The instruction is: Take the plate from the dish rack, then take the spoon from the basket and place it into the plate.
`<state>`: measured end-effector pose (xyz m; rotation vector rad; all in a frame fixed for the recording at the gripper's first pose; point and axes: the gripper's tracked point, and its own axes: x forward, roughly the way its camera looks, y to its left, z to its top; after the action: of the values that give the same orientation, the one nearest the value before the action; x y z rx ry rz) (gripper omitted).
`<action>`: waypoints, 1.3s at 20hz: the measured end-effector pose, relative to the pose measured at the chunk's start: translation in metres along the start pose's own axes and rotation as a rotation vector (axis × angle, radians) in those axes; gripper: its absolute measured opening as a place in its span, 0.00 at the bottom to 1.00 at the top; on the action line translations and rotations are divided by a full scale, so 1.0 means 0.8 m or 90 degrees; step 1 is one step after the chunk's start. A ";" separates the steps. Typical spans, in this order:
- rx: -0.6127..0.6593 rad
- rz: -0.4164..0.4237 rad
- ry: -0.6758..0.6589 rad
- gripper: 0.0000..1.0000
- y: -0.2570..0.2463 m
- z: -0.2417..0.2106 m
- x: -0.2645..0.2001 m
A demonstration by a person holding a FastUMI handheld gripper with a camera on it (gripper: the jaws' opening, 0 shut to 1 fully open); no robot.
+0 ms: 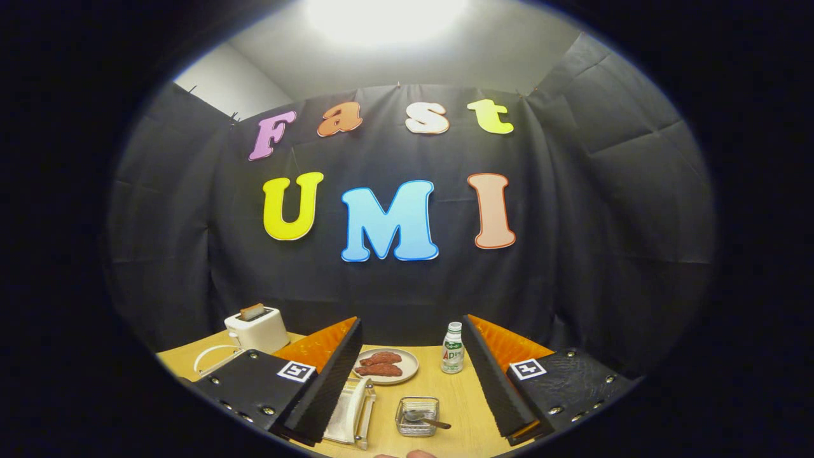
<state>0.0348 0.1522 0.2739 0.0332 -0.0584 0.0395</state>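
My gripper (412, 322) is open and held above the wooden table (458, 407), with nothing pressed between its fingers. Below and between the fingers, close to the left one, a pale plate (346, 407) leans in a small metal dish rack (364, 413). To its right stands a little wire basket (417, 416) holding a spoon (427, 420), whose handle pokes out to the right. Both lie well below the fingertips and apart from them.
Farther along the table sits a round plate with reddish slices of food (385, 367), and a small bottle (453, 348) stands to its right. A white toaster (256, 327) with toast and a white wire loop (213, 357) are beyond the left finger. Fingertips of a hand (407, 454) show nearest me.
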 end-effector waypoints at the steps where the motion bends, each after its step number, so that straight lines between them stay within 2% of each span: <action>1: 0.001 -0.001 0.004 0.96 0.006 0.002 0.000; 6: -0.014 -0.002 0.052 0.96 0.039 0.000 0.011; 11: -0.024 0.021 0.117 0.96 0.081 -0.031 0.024; 18: -0.091 0.048 0.204 0.96 0.153 -0.082 0.037; 26: -0.114 0.008 0.338 0.94 0.176 -0.153 0.073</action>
<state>0.0947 0.2994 0.1598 -0.1573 0.4694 0.0551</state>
